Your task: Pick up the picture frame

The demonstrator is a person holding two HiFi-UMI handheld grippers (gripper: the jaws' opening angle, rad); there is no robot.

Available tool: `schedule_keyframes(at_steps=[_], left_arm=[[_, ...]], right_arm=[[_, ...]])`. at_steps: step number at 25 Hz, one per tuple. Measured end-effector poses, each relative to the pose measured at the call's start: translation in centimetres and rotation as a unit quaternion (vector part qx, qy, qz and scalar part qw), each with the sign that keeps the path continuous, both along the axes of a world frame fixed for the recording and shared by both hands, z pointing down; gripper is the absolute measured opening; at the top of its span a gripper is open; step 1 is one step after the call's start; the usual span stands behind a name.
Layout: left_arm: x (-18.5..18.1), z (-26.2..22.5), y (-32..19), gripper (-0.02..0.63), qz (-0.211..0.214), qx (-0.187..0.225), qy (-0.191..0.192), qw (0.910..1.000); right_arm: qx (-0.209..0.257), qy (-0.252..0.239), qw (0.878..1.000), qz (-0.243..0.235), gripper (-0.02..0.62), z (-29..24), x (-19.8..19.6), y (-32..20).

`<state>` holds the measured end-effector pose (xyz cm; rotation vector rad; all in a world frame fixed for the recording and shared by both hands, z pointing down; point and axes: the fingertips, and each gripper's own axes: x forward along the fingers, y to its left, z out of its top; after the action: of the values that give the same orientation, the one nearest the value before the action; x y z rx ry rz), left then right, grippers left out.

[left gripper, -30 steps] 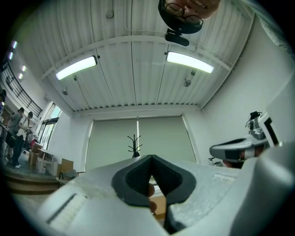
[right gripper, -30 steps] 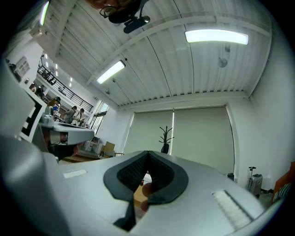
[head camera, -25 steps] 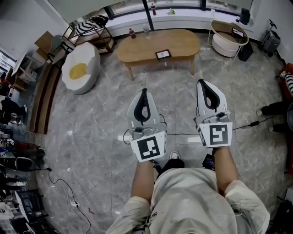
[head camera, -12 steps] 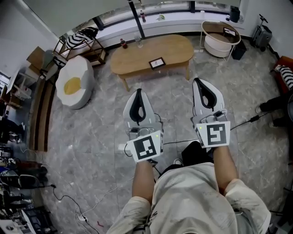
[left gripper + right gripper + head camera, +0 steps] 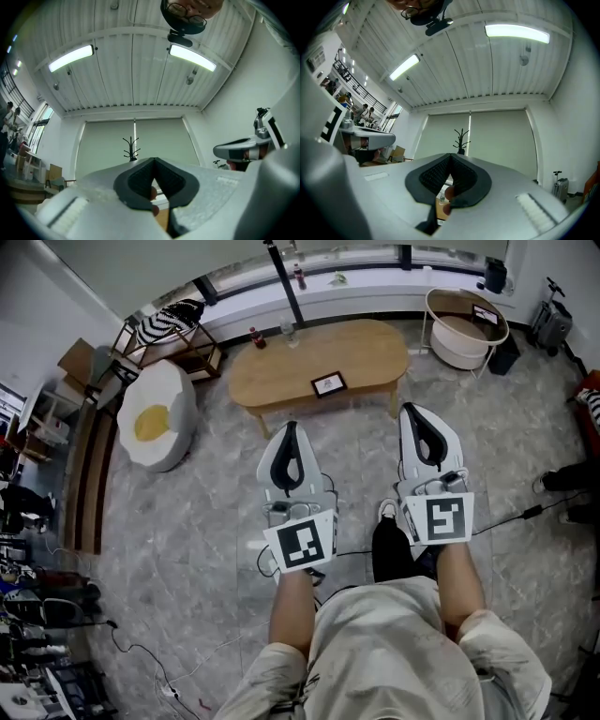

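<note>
The picture frame (image 5: 328,383), small, dark-rimmed with a pale picture, lies flat on the oval wooden coffee table (image 5: 281,371) in the head view. Both grippers are held side by side over the floor, short of the table's near edge. My left gripper (image 5: 292,430) is shut and holds nothing; its tip is below and a little left of the frame. My right gripper (image 5: 421,412) is shut and holds nothing as well, to the frame's right. The two gripper views point upward at blinds and ceiling, with the left gripper (image 5: 153,161) and the right gripper (image 5: 450,157) pressed together; the frame does not show there.
Two bottles (image 5: 254,337) stand at the table's far left. An egg-shaped beanbag (image 5: 155,418) lies left of the table, a round white side table (image 5: 466,320) at the back right, a low shelf (image 5: 169,315) at the back left. Cables (image 5: 150,652) trail over the marble floor.
The table and frame have drawn nearer to both grippers as the person walks forward. Both grippers stay shut and side by side.
</note>
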<state>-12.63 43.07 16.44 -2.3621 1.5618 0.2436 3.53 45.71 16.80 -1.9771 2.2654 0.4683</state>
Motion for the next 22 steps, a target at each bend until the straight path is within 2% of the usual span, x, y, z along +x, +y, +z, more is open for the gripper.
schedule_keyframes(at_steps=[13,22], left_arm=[[6.4,-0.7,-14.8,0.005,-0.008,-0.014,-0.008,0.9998],[11.3,0.2,-23.2,0.005,-0.021,-0.031,-0.005,0.9993]], right_arm=[[-0.017,-0.009,1.000,-0.009,0.002,-0.1,6.5,-15.2],[-0.026,-0.022,0.999,-0.023,0.002,0.9,11.4,-24.0]])
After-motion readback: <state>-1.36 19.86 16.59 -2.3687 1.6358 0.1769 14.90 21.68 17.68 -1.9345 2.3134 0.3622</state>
